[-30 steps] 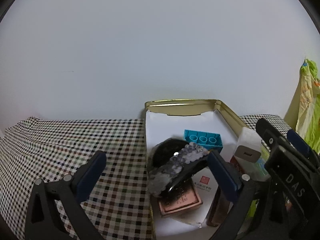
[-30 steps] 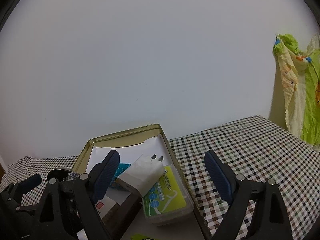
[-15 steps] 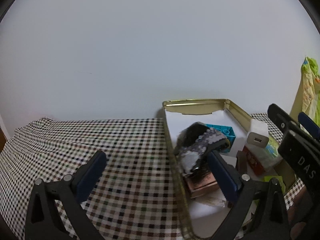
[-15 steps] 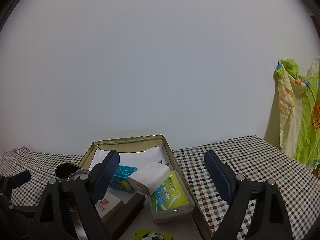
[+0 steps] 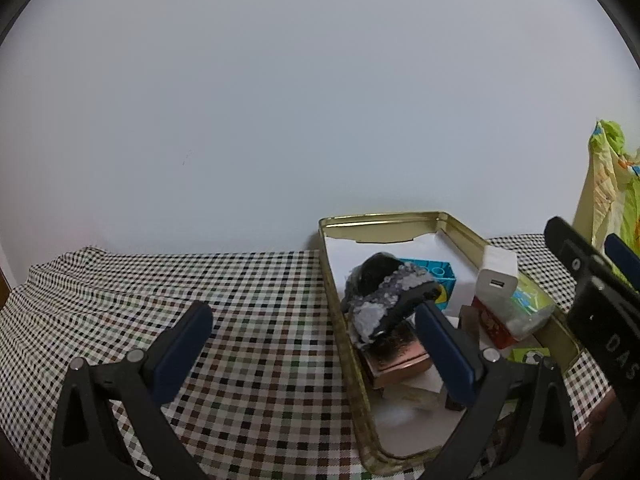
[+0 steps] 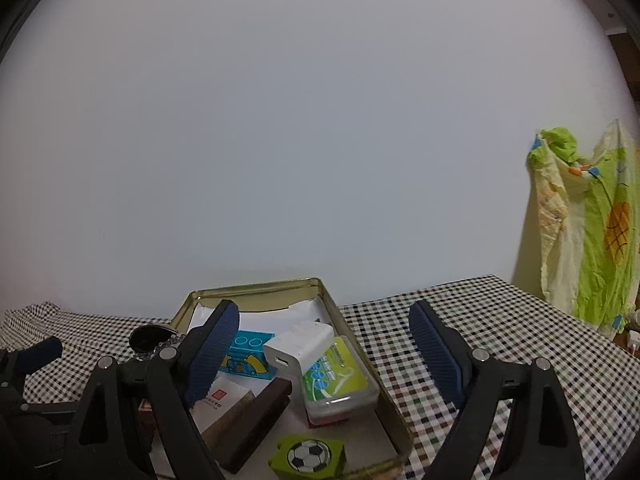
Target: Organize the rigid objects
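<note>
Now the gold tin (image 6: 362,354) on the checked cloth (image 5: 248,320) holds a white charger (image 6: 298,346), a blue brick (image 6: 248,354), a green soccer block (image 6: 308,456) and a sparkly black band (image 5: 384,300). Both claws, the left (image 5: 312,344) and the right (image 6: 324,354), are spread wide, holding nothing, with the tin near them.

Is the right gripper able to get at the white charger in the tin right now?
Probably yes: the right gripper is open and empty, and the white charger lies on top of the pile, uncovered.
</note>
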Demonstrator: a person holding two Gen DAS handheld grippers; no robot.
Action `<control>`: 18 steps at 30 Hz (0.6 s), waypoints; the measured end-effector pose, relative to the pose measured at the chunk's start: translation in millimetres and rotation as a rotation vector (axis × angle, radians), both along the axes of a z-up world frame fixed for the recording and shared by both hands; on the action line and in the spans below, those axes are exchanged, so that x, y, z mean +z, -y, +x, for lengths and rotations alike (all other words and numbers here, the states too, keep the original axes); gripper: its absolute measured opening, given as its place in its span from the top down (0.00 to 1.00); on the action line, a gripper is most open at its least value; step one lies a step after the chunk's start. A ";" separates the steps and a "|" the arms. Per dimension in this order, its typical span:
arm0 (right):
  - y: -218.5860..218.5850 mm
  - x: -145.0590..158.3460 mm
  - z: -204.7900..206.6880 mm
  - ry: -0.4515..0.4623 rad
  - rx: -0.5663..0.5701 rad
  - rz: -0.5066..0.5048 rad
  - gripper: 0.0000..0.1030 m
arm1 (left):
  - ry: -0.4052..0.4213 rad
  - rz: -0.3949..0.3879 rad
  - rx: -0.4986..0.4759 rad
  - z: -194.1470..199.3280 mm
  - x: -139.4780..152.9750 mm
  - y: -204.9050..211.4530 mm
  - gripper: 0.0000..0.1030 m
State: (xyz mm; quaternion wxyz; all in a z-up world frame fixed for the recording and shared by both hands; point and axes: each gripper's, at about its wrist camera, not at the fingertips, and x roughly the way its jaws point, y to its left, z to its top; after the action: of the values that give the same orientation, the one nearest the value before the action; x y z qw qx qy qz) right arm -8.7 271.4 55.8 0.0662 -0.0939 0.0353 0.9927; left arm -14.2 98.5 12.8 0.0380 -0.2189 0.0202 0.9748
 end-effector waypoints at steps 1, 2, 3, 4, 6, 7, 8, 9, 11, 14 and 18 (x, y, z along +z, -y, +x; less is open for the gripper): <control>-0.4 0.7 2.8 -0.006 -0.006 0.001 0.14 | -0.002 -0.002 -0.004 1.4 0.3 -0.1 0.01; -0.5 1.3 6.2 -0.013 -0.014 0.002 0.14 | -0.002 -0.003 -0.009 3.7 0.5 0.3 0.01; -1.0 2.2 9.0 -0.021 -0.020 0.003 0.14 | -0.001 -0.004 -0.015 5.7 0.9 0.4 0.01; -0.9 2.6 12.0 -0.028 -0.025 0.003 0.14 | -0.001 -0.005 -0.024 8.6 1.2 0.6 0.01; -0.4 3.6 18.0 -0.042 -0.034 0.003 0.14 | -0.008 -0.007 -0.028 15.4 3.1 0.7 0.01; -0.2 3.8 20.8 -0.048 -0.037 0.003 0.14 | -0.016 -0.008 -0.031 18.4 3.8 1.1 0.01; 0.2 4.3 24.3 -0.056 -0.045 0.004 0.14 | -0.026 -0.008 -0.034 21.9 4.5 1.2 0.01; 0.5 4.5 26.5 -0.060 -0.049 0.005 0.14 | -0.035 -0.007 -0.037 25.4 5.3 1.9 0.01; -0.4 5.0 31.0 -0.068 -0.057 0.005 0.12 | -0.042 -0.004 -0.045 30.9 6.4 4.1 0.01; -1.2 6.1 39.3 -0.087 -0.077 0.003 0.11 | -0.045 0.002 -0.049 37.8 7.6 8.2 0.01; 0.6 6.9 49.6 -0.109 -0.090 0.005 0.10 | -0.056 0.006 -0.055 44.1 8.8 10.4 0.01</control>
State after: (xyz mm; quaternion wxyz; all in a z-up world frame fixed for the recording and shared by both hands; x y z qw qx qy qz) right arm 40.9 270.8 62.7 0.1088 -0.0380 0.0406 0.9925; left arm 29.9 88.1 21.6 0.0648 -0.1905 0.0241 0.9792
